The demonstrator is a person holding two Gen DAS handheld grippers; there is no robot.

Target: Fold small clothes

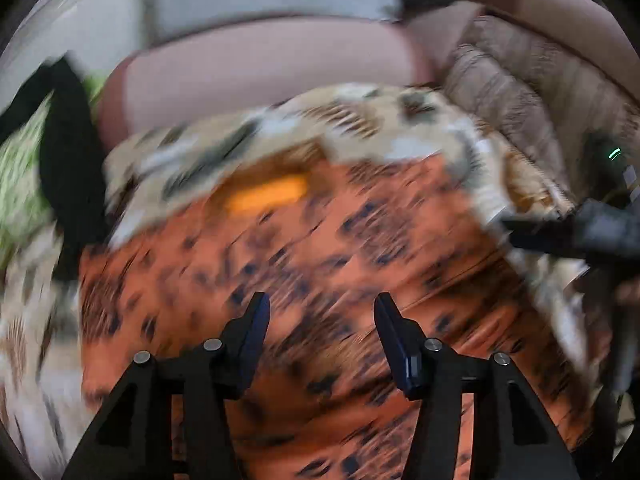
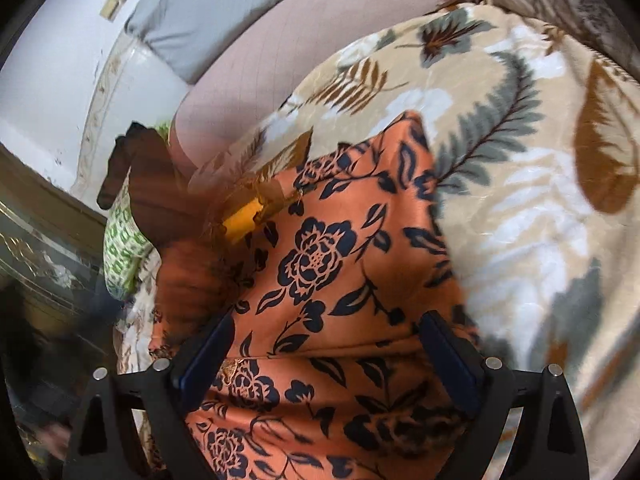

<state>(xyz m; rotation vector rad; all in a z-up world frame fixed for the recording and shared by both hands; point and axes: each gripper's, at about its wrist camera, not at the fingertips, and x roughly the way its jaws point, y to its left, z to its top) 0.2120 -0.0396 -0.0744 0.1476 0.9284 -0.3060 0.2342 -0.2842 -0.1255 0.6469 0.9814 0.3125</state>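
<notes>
Left wrist view is heavily motion-blurred, right wrist view is sharp

Left gripper (image 1: 322, 300): fingers spread wide, nothing between them, hovering over the orange floral garment (image 1: 304, 280). Released

Right gripper (image 2: 326, 326): fingers also spread wide with the orange floral garment (image 2: 332, 264) lying across the gap under them. Pads don't look closed on the fabric, so released; can't tell whether the tips touch the cloth

Garment: orange with dark navy flower and leaf print, spread flat in the middle of a cream leaf-print blanket (image 2: 520, 184). In the right view there's a horizontal crease or hem line across it near the fingers, and its far corner sits up against the blanket's fern pattern. A small yellow-orange patch (image 2: 244, 216) shows at its far left edge, seen as an orange smear (image 1: 268, 194) in the left view; can't tell what it is

Right gripper body (image 1: 592, 232) shows in the left view at the right edge, near the garment's right side

Around it: pink bedsheet (image 2: 280, 56) beyond the blanket, grey pillow (image 2: 216, 4) farther off against the white wall, green-and-white patterned cloth (image 2: 124, 248) with a dark garment (image 2: 148, 184) on it at far left, brown striped textile (image 1: 520, 92) at far right
</notes>
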